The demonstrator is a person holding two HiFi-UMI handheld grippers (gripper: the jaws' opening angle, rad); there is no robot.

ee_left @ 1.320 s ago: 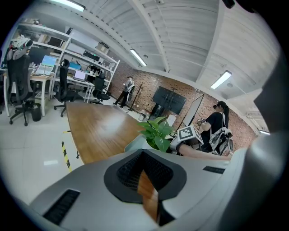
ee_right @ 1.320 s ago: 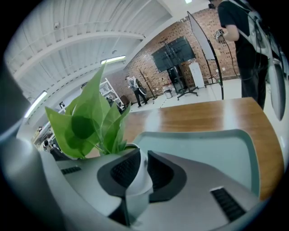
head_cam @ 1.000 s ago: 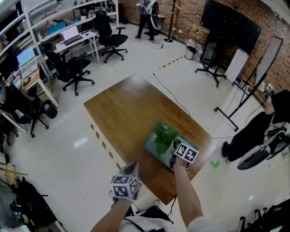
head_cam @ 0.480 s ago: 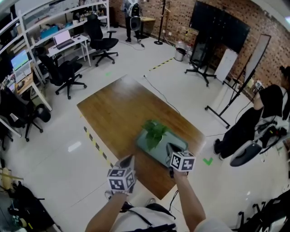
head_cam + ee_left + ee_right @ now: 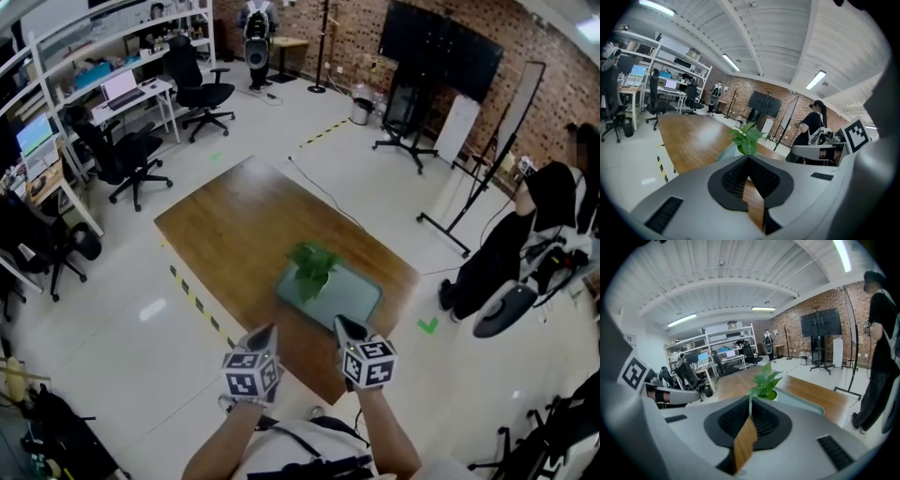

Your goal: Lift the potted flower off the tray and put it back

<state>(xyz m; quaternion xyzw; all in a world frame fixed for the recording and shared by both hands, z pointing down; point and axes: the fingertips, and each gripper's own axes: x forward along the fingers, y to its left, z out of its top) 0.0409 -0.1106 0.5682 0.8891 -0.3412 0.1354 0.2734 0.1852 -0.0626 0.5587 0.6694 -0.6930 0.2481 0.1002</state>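
Potted flower [image 5: 312, 267] stands upright on tray [image 5: 364, 292] on counter [image 5: 225, 220], ahead of both sets of fingers, untouched. Left gripper [image 5: 266, 330] closed, empty. Right gripper [image 5: 341, 324] fingers just closing on nothing. Pot apparently already returned, both grippers free.

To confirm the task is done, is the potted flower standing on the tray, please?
Yes, the head view shows the potted flower upright on the tray, near one end.

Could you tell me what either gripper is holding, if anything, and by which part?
Nothing is held. The right gripper has just been closing its jaws with nothing between them; the left gripper is empty too.
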